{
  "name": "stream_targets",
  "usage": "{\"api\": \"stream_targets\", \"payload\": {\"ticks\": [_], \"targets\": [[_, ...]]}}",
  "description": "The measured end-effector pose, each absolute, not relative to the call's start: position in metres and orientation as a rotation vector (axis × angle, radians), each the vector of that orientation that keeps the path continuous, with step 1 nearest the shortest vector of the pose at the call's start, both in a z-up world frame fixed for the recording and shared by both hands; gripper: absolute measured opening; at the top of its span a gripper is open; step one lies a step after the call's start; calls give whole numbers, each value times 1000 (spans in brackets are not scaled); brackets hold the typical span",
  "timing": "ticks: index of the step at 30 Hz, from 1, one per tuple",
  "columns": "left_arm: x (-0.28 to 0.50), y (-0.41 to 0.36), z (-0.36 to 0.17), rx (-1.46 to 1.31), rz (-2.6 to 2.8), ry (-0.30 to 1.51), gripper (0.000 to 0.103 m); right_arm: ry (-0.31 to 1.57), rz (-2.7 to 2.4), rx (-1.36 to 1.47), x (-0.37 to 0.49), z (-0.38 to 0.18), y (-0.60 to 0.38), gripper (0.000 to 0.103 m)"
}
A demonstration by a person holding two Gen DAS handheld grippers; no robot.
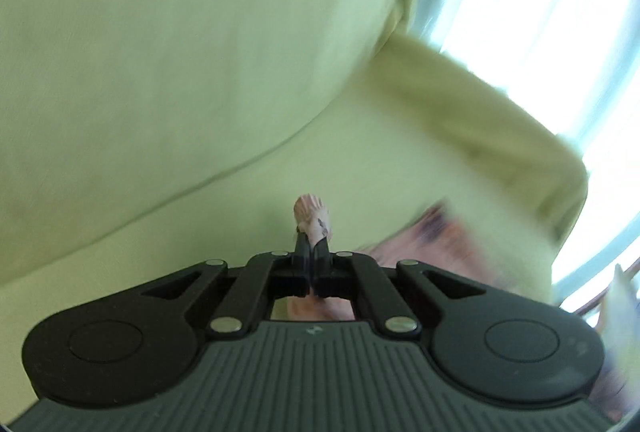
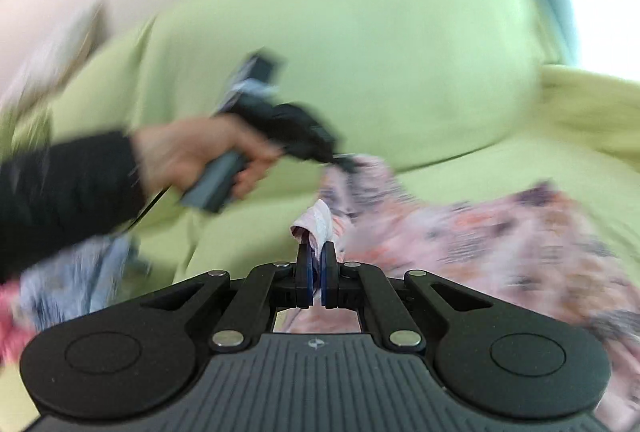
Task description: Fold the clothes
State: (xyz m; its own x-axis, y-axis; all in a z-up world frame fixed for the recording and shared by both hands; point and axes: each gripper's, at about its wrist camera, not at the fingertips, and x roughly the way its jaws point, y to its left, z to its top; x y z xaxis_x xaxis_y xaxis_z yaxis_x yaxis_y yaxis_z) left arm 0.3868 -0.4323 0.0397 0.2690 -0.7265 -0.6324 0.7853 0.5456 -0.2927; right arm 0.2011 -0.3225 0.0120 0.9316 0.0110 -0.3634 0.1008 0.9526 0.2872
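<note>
While both clamped on the pink patterned garment (image 2: 480, 232): left claw (image 1: 311, 232), right claw (image 2: 316, 256), above the green sofa (image 2: 360, 52).

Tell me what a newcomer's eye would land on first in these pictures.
The pink patterned garment stands out, spread over the green sofa, a bunched edge pinched in the right hand-held gripper at bottom centre. To the left, a hand holds the left hand-held gripper, shut on another part of the same cloth. At lower left lies a blue garment.
</note>
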Motion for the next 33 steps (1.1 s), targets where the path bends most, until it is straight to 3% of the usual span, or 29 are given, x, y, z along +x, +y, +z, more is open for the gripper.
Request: {"api": "stream_targets", "payload": {"ticks": [5,10,15,19,24,25,27,29,30,33], "targets": [[353,-515,26,150,-1056,810,0,321,-359,336,127,10,-396,1],[332,-584,-27,241,-1045,885,0,419,-445,495,123,-45,-455,1],[315,-615,-45,345,-1067,876,0,461,-422,592,123,-83,-483,1],[326,-614,-44,332,-1046,872,0,484,-396,610,131,-96,-491,22],[343,-604,-43,283,-1028,881,1,484,-378,477,155,-89,-498,32],[346,-603,-43,276,-1023,880,1,502,-383,450,163,-89,-502,41],[348,-601,-43,260,-1017,880,1,553,-373,430,180,-96,-510,49],[349,-593,-40,244,-1019,874,1,565,-355,427,189,-101,-513,35],[347,-590,-37,239,-1022,869,1,562,-361,397,189,-99,-509,8],[339,-579,-21,217,-1036,837,1,536,-364,347,180,-89,-498,3]]}}
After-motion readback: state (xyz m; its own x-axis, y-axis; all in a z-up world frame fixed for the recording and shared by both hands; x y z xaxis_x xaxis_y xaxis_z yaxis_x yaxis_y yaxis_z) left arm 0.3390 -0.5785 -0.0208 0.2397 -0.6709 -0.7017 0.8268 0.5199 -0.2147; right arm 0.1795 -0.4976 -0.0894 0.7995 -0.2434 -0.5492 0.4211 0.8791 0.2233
